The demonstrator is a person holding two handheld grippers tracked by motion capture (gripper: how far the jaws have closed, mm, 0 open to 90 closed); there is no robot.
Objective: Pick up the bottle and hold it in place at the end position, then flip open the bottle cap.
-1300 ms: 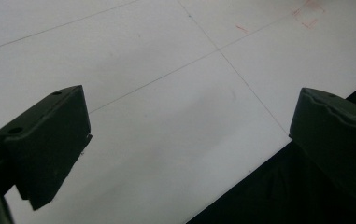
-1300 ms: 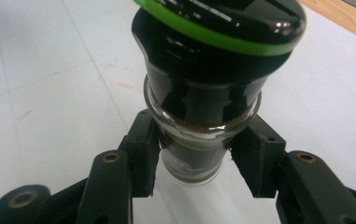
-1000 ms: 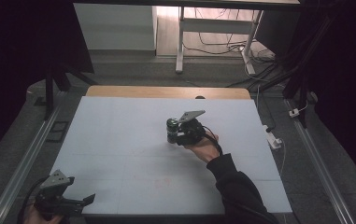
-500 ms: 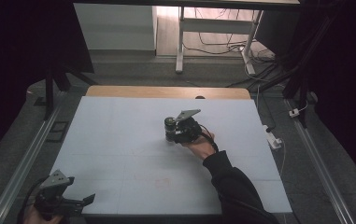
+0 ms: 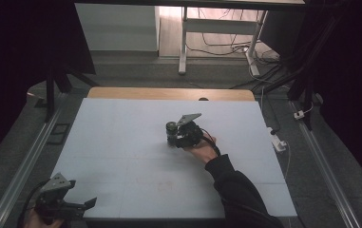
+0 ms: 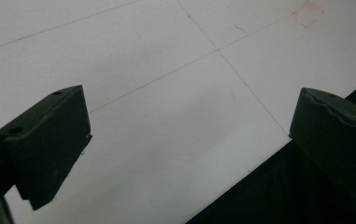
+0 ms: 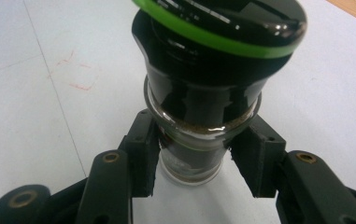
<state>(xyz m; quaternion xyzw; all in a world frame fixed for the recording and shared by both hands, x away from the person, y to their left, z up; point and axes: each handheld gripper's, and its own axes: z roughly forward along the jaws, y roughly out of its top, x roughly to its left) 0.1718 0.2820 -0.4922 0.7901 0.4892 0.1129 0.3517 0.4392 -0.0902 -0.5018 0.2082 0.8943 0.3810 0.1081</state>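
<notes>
A small glass jar [image 7: 203, 84] with a glossy black cap ringed in green stands between the jaws of my right gripper [image 7: 194, 158]. Both pads [image 7: 143, 154] press its clear lower body. In the high view the jar [image 5: 171, 129] and the right gripper [image 5: 177, 137] are at the middle of the white table [image 5: 121, 142], with a hand and dark sleeve behind them. I cannot tell whether the jar's base touches the table. My left gripper [image 5: 81, 205] hangs at the near left corner, over the table's front edge, with its jaws wide apart around nothing [image 6: 189, 140].
Faint red pencil marks [image 7: 80, 74] lie on the white surface beside the jar. A wooden strip [image 5: 169, 93] runs along the far edge, with a small dark object [image 5: 203, 99] on it. A white power strip [image 5: 278, 142] lies off the right side.
My right gripper has moved slightly to the left across the table with the jar in it. The left gripper has stayed put.
</notes>
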